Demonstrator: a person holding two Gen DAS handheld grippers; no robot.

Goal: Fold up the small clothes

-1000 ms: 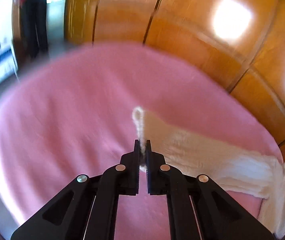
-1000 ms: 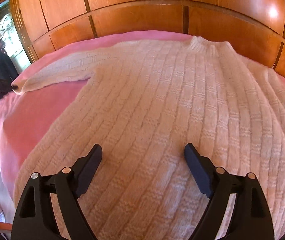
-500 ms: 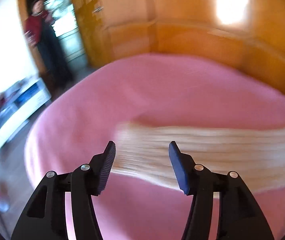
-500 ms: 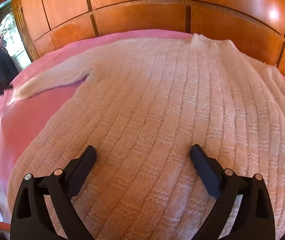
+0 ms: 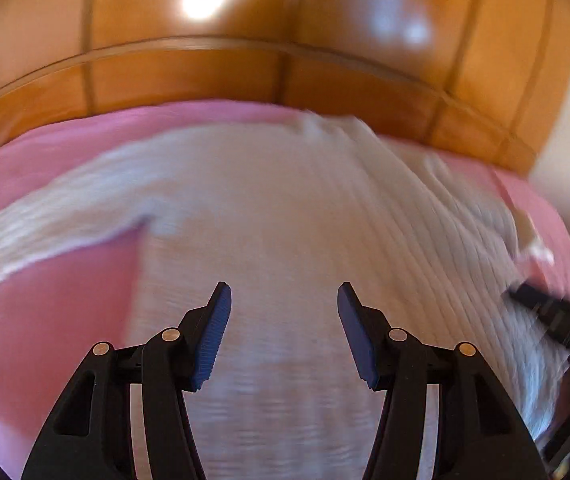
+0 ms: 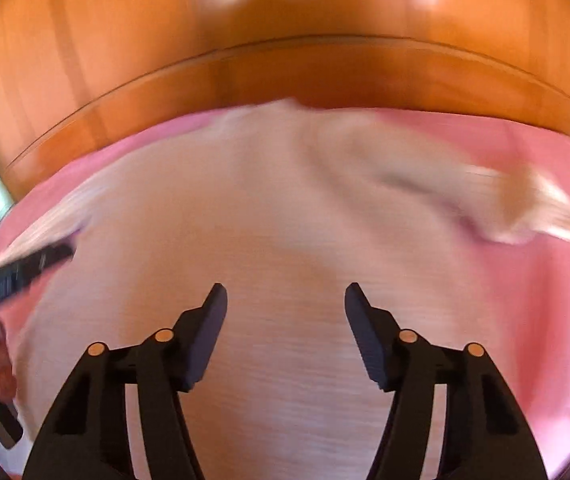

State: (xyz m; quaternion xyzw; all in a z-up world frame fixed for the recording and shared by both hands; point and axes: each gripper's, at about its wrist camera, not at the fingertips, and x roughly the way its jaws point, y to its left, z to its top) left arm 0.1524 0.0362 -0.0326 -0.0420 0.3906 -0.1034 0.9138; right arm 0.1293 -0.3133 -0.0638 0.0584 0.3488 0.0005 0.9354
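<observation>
Sweater (image 5: 285, 208), one only, lies spread flat on one pink bedspread (image 5: 45, 320) against the wooden headboard (image 5: 189, 80). Two grippers hang above its body, the left gripper (image 5: 283, 308) and the right gripper (image 6: 285, 308) both spread wide, gripping nothing. A second ago the left one pinched the left sleeve (image 5: 45, 232) cuff; that sleeve now lies stretched out on the bedspread.

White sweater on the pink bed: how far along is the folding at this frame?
Done: the white sweater lies spread flat on the pink bed cover, collar toward the wooden headboard, one sleeve stretched sideways. In hand: nothing; the left gripper and right gripper both hang open above the body. Left: every fold; no sleeve or hem is turned in yet.
</observation>
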